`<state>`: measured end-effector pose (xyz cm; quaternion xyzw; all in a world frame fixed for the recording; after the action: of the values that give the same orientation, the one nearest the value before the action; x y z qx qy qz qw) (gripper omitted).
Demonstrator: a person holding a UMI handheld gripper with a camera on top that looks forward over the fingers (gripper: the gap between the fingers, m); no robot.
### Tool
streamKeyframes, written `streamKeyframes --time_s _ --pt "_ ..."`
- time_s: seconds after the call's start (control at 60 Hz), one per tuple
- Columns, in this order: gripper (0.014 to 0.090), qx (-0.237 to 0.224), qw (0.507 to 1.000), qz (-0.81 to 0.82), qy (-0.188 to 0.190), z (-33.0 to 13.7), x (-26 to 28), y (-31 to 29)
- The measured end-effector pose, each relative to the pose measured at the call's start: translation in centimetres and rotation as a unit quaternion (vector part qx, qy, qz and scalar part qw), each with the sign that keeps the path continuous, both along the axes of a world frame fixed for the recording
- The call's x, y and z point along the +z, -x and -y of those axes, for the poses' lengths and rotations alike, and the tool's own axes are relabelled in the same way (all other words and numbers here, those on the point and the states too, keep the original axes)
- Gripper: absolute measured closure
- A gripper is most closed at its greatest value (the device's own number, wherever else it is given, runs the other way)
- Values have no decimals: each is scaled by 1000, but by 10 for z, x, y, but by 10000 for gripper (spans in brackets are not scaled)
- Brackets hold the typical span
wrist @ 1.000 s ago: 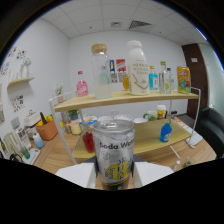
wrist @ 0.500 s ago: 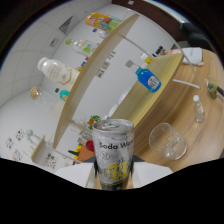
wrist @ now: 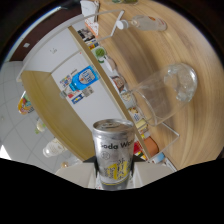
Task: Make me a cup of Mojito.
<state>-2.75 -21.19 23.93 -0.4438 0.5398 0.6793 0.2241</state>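
the view has rolled further over; the fingers [wrist: 114, 172] clamp the soda water can [wrist: 114, 152] beside the glass [wrist: 165, 95].

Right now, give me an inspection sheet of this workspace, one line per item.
Surface: wooden table, seen strongly tilted because the camera is rolled over.
Job's things: soda water can held between the jaws, tipped toward a clear glass that stands on the table beyond it; the glass seems to hold ice.
Clutter: a two-tier shelf with bottles, jars and small packets; a blue-labelled bottle lies among them.
Grippers: gripper closed on the can, both jaws against its sides.
Cables: nothing seen.
Surroundings: white wall and ceiling tiles behind the shelf; no person in view.
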Motion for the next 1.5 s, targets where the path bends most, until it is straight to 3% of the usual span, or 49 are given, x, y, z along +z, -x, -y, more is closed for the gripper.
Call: streamKeyframes --time_s 0.283,0.433,0.517,0.65,0.767,0.867,1.15,1.5 --pt "537 -11 1000 -8 5 0 1 -4" --pt "535 -20 984 179 -10 2 1 -12" --pt "532 -33 939 342 -31 4 10 -17" --pt "530 -56 805 585 -80 -1 28 -19" --pt "532 -63 696 707 -107 -7 29 -7" --pt "534 -51 635 762 -117 -14 8 12" --pt "531 21 562 822 -93 -27 -101 48" --pt "533 64 538 837 -79 -25 -170 67"
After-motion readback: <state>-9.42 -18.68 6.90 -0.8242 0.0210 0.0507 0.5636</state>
